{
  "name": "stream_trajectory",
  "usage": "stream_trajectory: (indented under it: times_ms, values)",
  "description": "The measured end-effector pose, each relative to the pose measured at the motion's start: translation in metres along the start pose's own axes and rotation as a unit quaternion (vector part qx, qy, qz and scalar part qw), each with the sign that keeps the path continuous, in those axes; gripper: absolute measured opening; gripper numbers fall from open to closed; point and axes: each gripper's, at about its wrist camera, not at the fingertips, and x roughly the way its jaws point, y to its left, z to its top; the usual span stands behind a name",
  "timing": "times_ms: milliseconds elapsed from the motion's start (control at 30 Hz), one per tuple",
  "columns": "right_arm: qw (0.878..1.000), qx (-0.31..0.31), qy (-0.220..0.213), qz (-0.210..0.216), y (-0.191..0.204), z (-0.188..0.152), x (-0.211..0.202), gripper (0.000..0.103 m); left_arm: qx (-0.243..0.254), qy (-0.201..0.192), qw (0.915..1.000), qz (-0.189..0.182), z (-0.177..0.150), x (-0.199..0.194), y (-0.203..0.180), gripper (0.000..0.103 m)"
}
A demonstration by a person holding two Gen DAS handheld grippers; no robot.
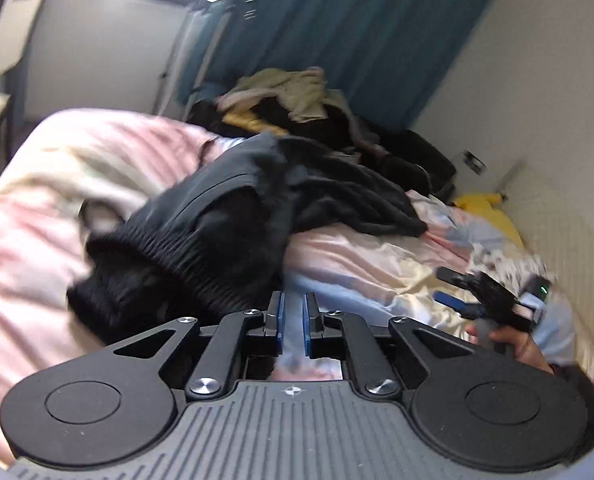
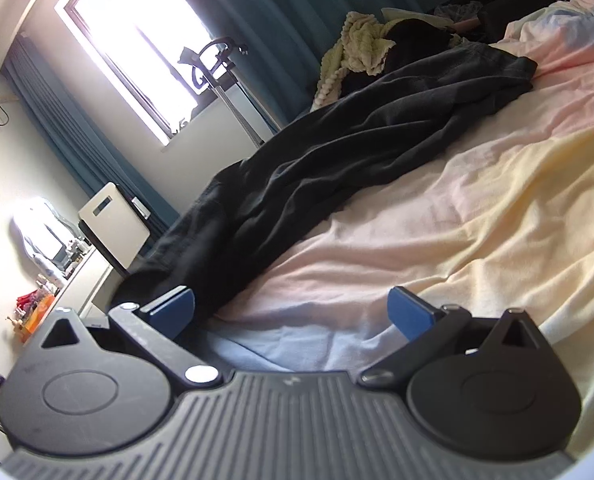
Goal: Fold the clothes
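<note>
A dark garment with a ribbed cuff (image 1: pixel 225 216) lies bunched on the pink and cream bed cover (image 1: pixel 37 240). In the right wrist view it stretches long across the bed (image 2: pixel 337 152). My left gripper (image 1: pixel 293 312) sits just right of the ribbed cuff, its blue pads nearly together with a narrow gap and nothing between them. My right gripper (image 2: pixel 293 312) is open and empty, low over the bed cover (image 2: pixel 497 200), its left finger (image 2: pixel 177 304) beside the garment's near end. The right gripper also shows in the left wrist view (image 1: pixel 449 288), held in a hand.
A pile of other clothes (image 1: pixel 289 100) lies at the far end of the bed, also seen in the right wrist view (image 2: pixel 361 48). A yellow item (image 1: pixel 489 208) lies by the wall. Blue curtains (image 1: pixel 357 20), a window (image 2: pixel 137 32) and a desk (image 2: pixel 77 280) surround the bed.
</note>
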Motion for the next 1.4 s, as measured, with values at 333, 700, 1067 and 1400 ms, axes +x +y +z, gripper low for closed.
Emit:
stream_trajectory:
  times_ms: [333,700,1067,1400]
  values:
    - [1.000,0.003,-0.014,0.006,0.003,0.000,-0.017,0.103,-0.238,0.056,0.9686,0.043,0.019,0.093,0.054,0.074]
    - [0.999,0.023,-0.012,-0.029,-0.024,0.003,0.001,0.103,-0.183,-0.030,0.9790,0.086,0.030,0.126,-0.015,0.010]
    - [1.000,0.013,-0.016,-0.023,-0.021,0.001,0.000,0.103,0.016,0.112,0.9922,0.053,-0.084,0.106,-0.131,0.011]
    - [1.000,0.002,-0.007,-0.028,-0.018,-0.003,0.000,0.103,0.014,0.086,0.9962,-0.003,-0.108,0.086,-0.126,0.067]
